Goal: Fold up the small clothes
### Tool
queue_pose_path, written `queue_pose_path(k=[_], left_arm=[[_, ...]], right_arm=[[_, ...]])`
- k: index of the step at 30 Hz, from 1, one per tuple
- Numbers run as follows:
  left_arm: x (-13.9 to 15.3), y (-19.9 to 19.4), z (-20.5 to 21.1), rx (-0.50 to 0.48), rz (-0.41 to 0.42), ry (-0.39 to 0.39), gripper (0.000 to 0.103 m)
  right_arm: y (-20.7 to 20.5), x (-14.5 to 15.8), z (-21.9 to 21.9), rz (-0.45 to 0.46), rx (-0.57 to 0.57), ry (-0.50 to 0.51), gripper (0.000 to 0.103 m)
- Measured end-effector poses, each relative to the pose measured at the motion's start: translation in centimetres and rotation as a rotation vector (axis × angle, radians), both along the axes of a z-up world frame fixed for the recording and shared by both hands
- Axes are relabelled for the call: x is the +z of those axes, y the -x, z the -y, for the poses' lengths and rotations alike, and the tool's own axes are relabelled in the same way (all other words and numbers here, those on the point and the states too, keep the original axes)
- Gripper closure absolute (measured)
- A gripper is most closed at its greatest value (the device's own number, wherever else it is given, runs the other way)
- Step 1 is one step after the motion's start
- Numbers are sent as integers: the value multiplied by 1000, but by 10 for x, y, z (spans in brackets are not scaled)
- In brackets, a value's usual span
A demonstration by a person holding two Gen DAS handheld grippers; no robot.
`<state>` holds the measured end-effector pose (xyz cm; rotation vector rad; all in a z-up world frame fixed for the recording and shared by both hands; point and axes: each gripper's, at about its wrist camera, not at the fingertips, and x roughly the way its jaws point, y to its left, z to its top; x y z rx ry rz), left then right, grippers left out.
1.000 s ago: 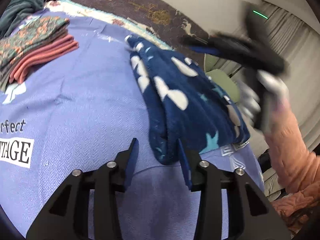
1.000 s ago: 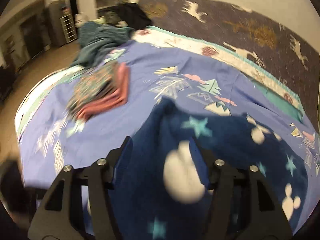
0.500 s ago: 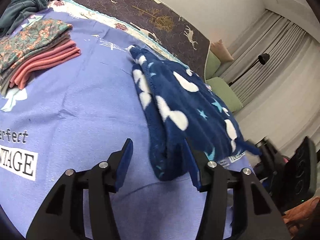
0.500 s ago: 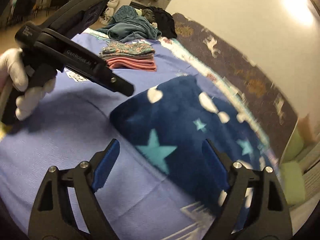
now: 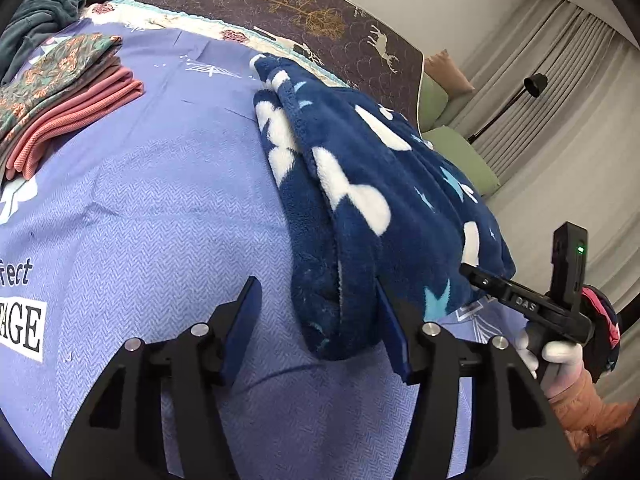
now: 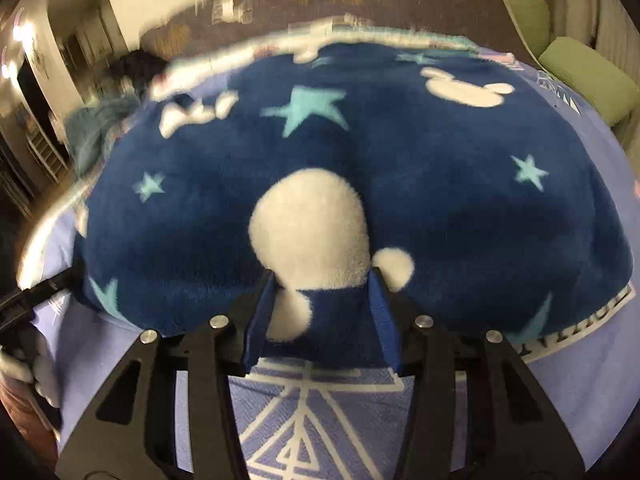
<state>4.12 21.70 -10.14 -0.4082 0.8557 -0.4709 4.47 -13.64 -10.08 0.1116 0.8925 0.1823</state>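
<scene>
A navy fleece garment [image 5: 372, 184] with white shapes and pale stars lies folded on the lilac bed cover [image 5: 160, 220]. My left gripper [image 5: 318, 320] hovers at the garment's near corner. Its jaws are opening: the corner sits between them against the right finger [image 5: 394, 332], well clear of the left one. My right gripper [image 6: 322, 312], held by a white-gloved hand, is at the fleece's right-hand edge [image 5: 470, 272]. Its jaws are closing, and the fleece's [image 6: 320, 168] edge fills the gap, touching both blue pads [image 6: 260, 320].
A stack of folded pink and floral clothes [image 5: 68, 108] lies far left, with a teal garment heap [image 5: 36, 20] behind it. A dark deer-print cover [image 5: 320, 12] runs along the bed's far side. Green cushions [image 5: 460, 152], a floor lamp [image 5: 534, 82] and curtains stand to the right.
The right gripper swung down from above the bed to the fleece's right edge and narrowed its jaws around it. The left gripper's jaws widened at the near corner.
</scene>
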Motion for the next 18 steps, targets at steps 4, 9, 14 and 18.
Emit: queue_pose_path(k=[4, 9, 14, 18], left_arm=[[-1, 0, -1, 4, -4, 6, 46], [-2, -1, 2, 7, 0, -10, 46], [-1, -1, 3, 8, 2, -10, 45], [5, -3, 9, 8, 11, -56, 45]], right_arm=[[0, 21, 1, 6, 6, 2, 67], [-26, 58, 11, 132, -13, -56, 72], [-58, 15, 4, 1, -1, -25, 72], [-71, 68, 8, 67, 3, -104, 76]])
